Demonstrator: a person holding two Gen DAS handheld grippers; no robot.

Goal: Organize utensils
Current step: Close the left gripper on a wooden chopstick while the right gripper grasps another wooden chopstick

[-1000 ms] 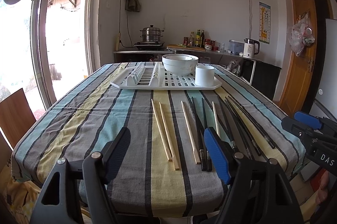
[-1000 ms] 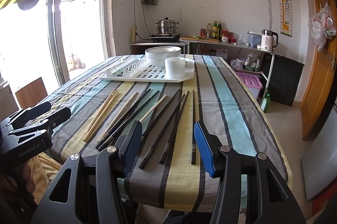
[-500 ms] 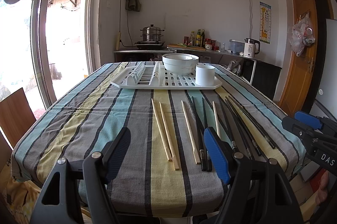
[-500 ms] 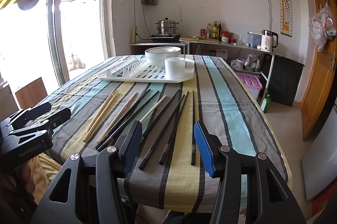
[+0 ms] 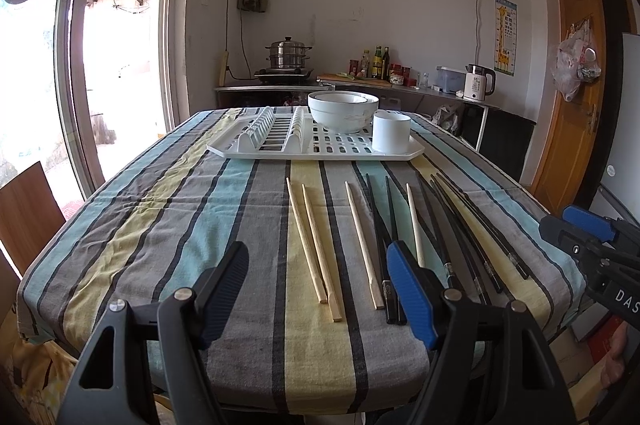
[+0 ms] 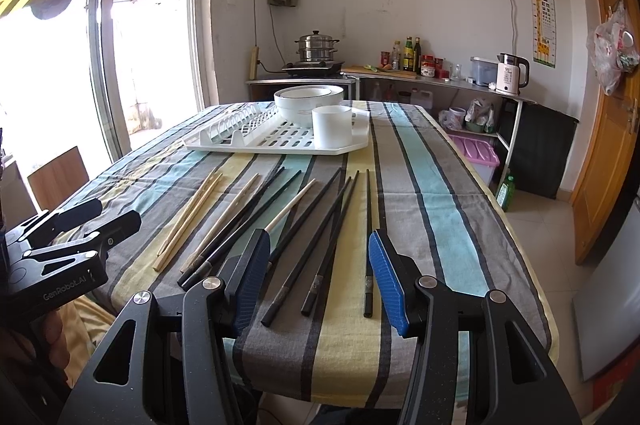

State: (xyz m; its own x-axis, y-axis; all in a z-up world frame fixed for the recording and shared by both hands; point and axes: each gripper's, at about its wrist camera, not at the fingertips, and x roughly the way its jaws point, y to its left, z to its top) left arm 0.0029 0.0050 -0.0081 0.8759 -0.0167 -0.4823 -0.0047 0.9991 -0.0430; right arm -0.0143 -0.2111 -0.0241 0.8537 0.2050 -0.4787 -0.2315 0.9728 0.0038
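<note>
Lying just ahead of both claws [image 5: 316, 289] [image 6: 320, 277] (spread, empty): chopsticks [image 6: 320, 221] on tbl.

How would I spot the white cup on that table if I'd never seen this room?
Find the striped tablecloth and the white drying rack at its far end. The white cup stands on the rack's flat slotted part, at the corner nearest the chopsticks. It is tall and straight-sided, unlike the wide stacked bowls just behind it.
</note>
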